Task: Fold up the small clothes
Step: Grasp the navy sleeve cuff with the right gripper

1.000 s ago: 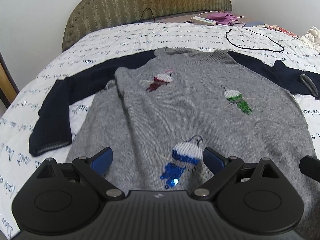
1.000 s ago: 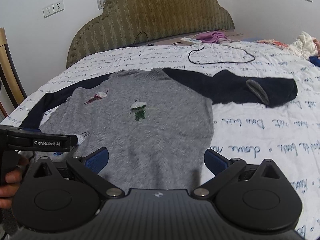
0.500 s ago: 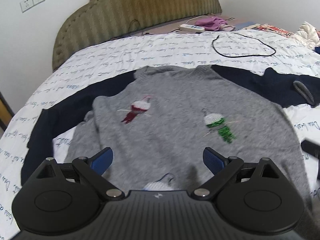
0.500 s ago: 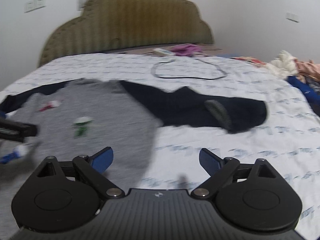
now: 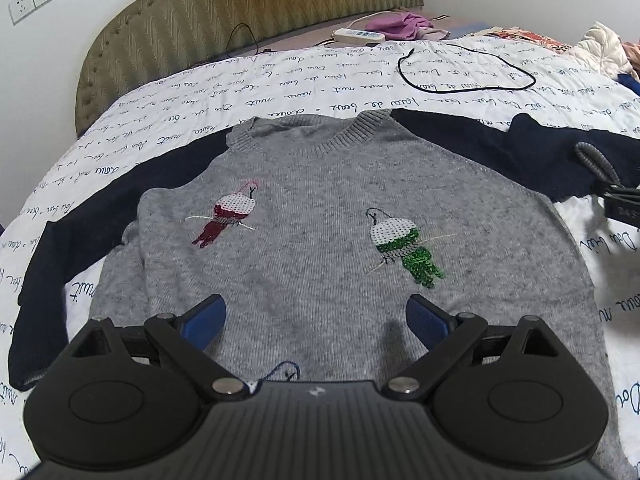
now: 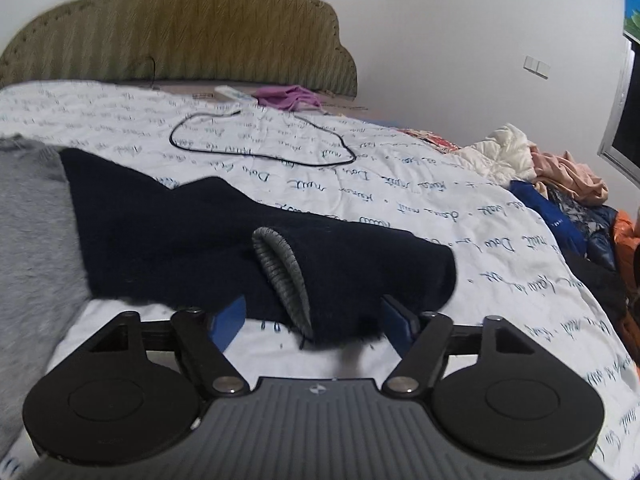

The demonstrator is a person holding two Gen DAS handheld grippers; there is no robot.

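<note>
A grey knit sweater (image 5: 320, 208) with navy sleeves lies flat, front up, on the bed, with sequin figures in red (image 5: 228, 216) and green (image 5: 404, 248). My left gripper (image 5: 316, 320) hovers open over its lower middle, nothing between the fingers. The right navy sleeve (image 6: 192, 232) lies folded back on itself, its grey ribbed cuff (image 6: 280, 272) on top. My right gripper (image 6: 314, 322) is low at that sleeve's near edge. Its jaws are closing, with the cuff end and sleeve edge between them, and the pads do not press on the cloth. The right gripper's body (image 5: 622, 208) shows at the left wrist view's right edge.
White bedsheet (image 6: 400, 200) with blue script covers the bed. A black cable loop (image 6: 260, 140), a white power strip (image 5: 360, 35) and a purple cloth (image 6: 288, 96) lie near the padded headboard (image 5: 240, 12). A pile of clothes (image 6: 560, 184) sits at the right edge.
My right gripper swung right from the grey body to the folded navy sleeve and its jaws narrowed. My left gripper slid up the sweater, and the blue sequin figure went under it.
</note>
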